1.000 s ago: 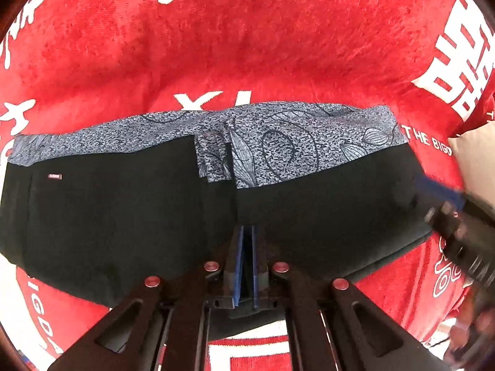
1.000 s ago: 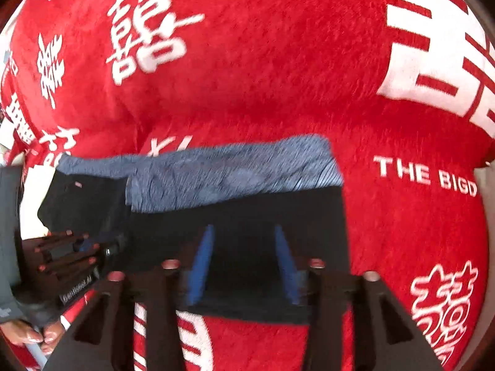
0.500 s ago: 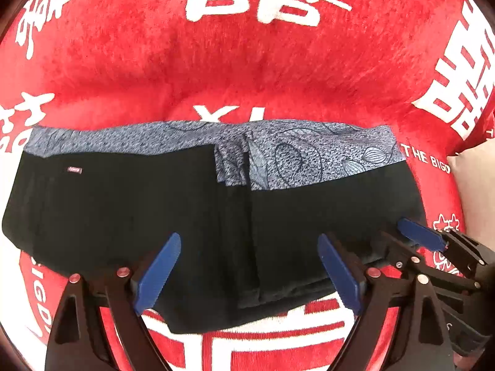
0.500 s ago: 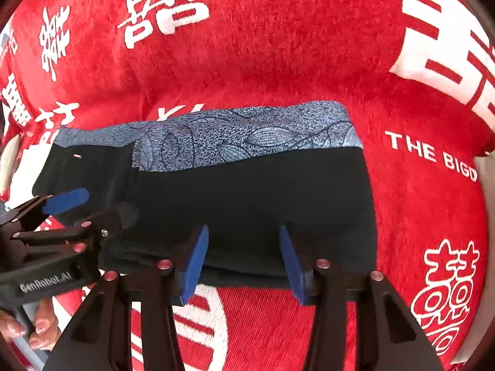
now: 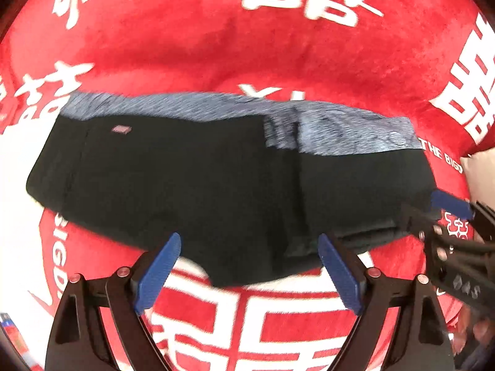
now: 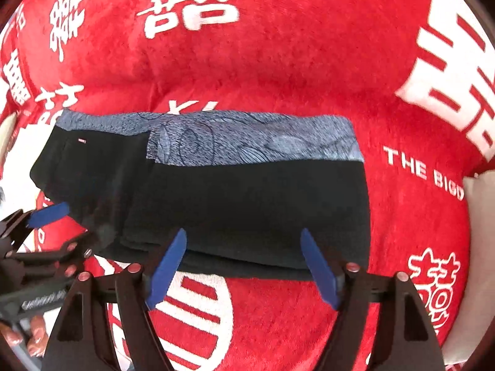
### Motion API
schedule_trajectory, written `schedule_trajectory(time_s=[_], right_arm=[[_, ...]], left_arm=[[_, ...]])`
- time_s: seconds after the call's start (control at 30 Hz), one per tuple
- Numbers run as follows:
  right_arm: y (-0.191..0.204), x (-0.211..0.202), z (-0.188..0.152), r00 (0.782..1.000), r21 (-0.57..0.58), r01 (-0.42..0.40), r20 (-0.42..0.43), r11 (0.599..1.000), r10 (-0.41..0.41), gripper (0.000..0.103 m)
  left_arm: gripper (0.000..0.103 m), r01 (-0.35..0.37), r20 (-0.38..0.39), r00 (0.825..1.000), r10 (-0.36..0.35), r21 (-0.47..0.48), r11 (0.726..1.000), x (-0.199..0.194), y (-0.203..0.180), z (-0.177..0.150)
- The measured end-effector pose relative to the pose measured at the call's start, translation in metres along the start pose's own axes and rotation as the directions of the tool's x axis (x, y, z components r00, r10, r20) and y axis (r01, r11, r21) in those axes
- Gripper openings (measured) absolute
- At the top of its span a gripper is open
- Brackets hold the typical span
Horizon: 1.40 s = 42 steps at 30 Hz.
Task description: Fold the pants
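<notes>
The black pants [image 5: 201, 185] with a grey-blue patterned waistband [image 5: 340, 133] lie folded flat on a red blanket [image 5: 278, 55]. My left gripper [image 5: 249, 259] hovers over their near edge, wide open, with nothing pinched by its blue pads. In the right wrist view the same pants [image 6: 247, 201] stretch across the middle. My right gripper [image 6: 244, 256] stands over their near edge with its jaws opening. The fabric edge shows between the pads, which do not press on it. Each gripper appears at the edge of the other's view: the right gripper [image 5: 433, 216] and the left gripper [image 6: 62, 225].
The red blanket [image 6: 278, 61] carries large white characters and lettering all around the pants. A cream surface [image 6: 479, 216] borders it on the right. A person's fingers [image 6: 34, 340] show at the lower left of the right wrist view.
My left gripper went from shut to wide open and drew back toward the pants' near edge. The right jaws spread wider and let go of the fabric; that gripper also backed off.
</notes>
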State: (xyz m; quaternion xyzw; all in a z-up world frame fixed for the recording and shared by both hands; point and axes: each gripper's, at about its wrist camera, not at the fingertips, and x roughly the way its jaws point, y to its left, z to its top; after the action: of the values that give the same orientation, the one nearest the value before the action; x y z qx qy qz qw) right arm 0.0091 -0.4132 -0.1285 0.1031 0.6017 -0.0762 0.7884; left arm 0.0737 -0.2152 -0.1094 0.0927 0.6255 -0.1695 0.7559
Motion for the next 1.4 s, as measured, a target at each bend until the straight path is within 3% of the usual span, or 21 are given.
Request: schedule_trajectory(time_s=[0.2, 0.43, 0.83, 0.97, 1.13, 1.27, 1.33, 1.4], right_arm=[[0.030, 0.044, -0.001, 0.990, -0.113, 0.081, -0.107, 0.990, -0.093, 0.080], [0.033, 0.047, -0.002, 0.986, -0.081, 0.132, -0.092, 0.988, -0.139, 0.084], [0.044, 0.058, 0.006, 0.962, -0.056, 0.250, -0.098, 0.967, -0.254, 0.092], [0.048, 0.058, 0.008, 0.952, -0.054, 0.282, -0.106, 0.958, -0.286, 0.093], [0.057, 0.057, 0.008, 0.931, -0.075, 0.347, -0.096, 0.935, -0.353, 0.097], [0.065, 0.052, 0.010, 0.917, -0.097, 0.378, -0.096, 0.921, -0.387, 0.097], [0.067, 0.043, 0.012, 0.931, -0.080, 0.350, -0.085, 0.933, -0.356, 0.097], [0.076, 0.028, 0.014, 0.962, -0.049, 0.267, -0.046, 0.962, -0.269, 0.097]], left_arm=[[0.091, -0.017, -0.014, 1.000, 0.016, -0.082, 0.996, -0.002, 0.039, -0.022], [0.091, -0.001, -0.040, 0.999, -0.005, -0.128, 0.992, 0.002, 0.080, -0.035], [0.091, -0.006, -0.043, 0.999, 0.000, -0.141, 0.990, -0.001, 0.139, -0.026], [0.091, -0.021, -0.045, 0.999, 0.014, -0.144, 0.989, 0.001, 0.154, -0.024], [0.091, 0.004, -0.066, 0.998, -0.017, -0.191, 0.982, 0.008, 0.174, -0.023], [0.091, 0.042, -0.023, 0.999, -0.049, -0.239, 0.970, 0.004, 0.191, -0.024], [0.091, 0.061, 0.005, 0.998, -0.062, -0.269, 0.961, 0.001, 0.201, -0.022], [0.091, 0.091, 0.032, 0.996, -0.085, -0.310, 0.946, 0.000, 0.213, -0.020]])
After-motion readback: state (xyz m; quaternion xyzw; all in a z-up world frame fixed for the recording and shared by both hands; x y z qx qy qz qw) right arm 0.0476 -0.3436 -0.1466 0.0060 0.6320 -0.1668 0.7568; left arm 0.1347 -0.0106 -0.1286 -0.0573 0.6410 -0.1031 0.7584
